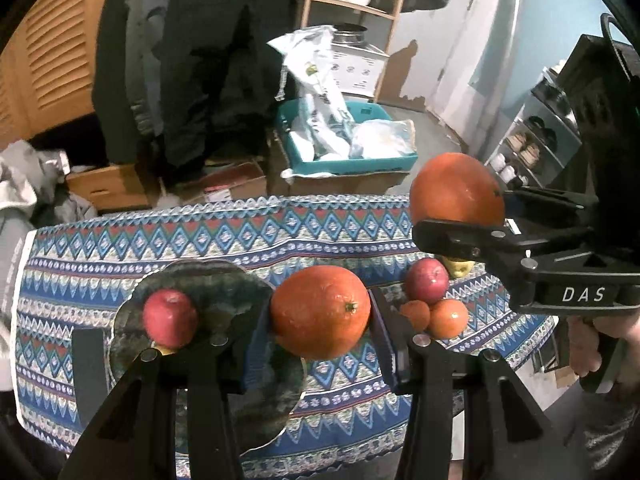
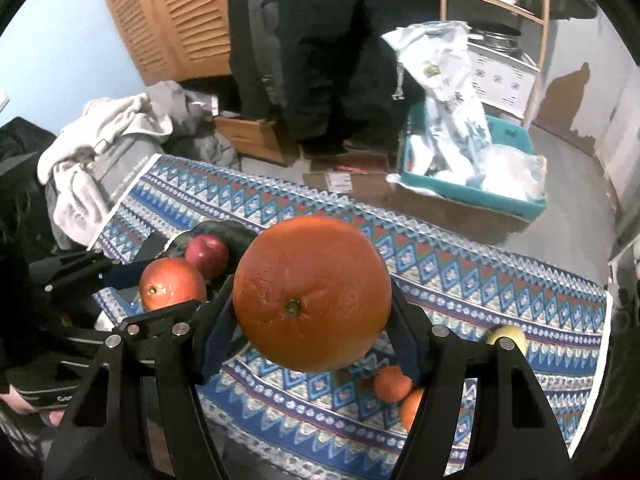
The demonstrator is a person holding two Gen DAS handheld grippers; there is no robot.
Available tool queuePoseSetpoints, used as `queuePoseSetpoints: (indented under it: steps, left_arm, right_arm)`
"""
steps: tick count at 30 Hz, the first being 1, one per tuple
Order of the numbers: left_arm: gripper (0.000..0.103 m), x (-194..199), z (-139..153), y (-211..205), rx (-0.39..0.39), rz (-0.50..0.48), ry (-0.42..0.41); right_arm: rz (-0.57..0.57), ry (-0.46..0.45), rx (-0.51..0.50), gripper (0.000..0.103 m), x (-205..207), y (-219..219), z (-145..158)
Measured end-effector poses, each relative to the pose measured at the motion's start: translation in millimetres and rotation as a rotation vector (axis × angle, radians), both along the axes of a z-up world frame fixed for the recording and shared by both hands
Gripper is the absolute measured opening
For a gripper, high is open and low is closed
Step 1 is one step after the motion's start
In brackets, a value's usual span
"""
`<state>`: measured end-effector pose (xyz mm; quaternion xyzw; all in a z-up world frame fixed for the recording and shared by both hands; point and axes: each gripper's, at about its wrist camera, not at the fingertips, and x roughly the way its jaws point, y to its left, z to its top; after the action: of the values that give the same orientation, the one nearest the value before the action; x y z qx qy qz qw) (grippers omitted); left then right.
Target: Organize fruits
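Note:
My left gripper point(image 1: 320, 316) is shut on a large orange point(image 1: 320, 312), held above the near right part of a dark green plate point(image 1: 224, 284). A red apple point(image 1: 170, 318) lies on that plate. My right gripper point(image 2: 312, 312) is shut on a second large orange point(image 2: 312, 294), held above the patterned cloth; it also shows in the left wrist view point(image 1: 456, 194) at the right. On the cloth lie another red apple point(image 1: 427, 281), two small mandarins point(image 1: 448, 318) and a yellow fruit point(image 1: 460, 267), partly hidden by the right gripper.
The table has a blue patterned cloth point(image 1: 280, 232). Beyond its far edge stand cardboard boxes point(image 1: 108, 186), a teal crate with plastic bags point(image 1: 348, 152), hanging dark clothes and a wooden shelf point(image 1: 356, 0). A pile of grey laundry point(image 2: 104, 140) lies at the left.

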<state>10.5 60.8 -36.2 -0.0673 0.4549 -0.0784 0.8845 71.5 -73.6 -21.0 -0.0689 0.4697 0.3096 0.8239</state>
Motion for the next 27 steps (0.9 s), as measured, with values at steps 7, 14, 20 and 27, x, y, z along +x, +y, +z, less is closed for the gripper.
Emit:
queuePoseSetpoints:
  steps: [7, 14, 20, 27]
  left_arm:
    - [0.048, -6, -8, 31, -0.009, 0.060, 0.014]
    - [0.048, -12, -24, 64, -0.016, 0.122, 0.044]
    - [0.048, -13, -47, 88, -0.029, 0.170, 0.094]
    - [0.048, -10, -75, 103, -0.015, 0.206, 0.146]
  right_arm:
    - [0.050, 0.008, 0.005, 0.069, 1, 37, -1]
    - [0.096, 0.037, -0.008, 0.069, 2, 72, -10]
    - [0.132, 0.081, -0.014, 0.069, 5, 97, -28]
    - [0.155, 0.143, -0.032, 0.069, 9, 122, -54]
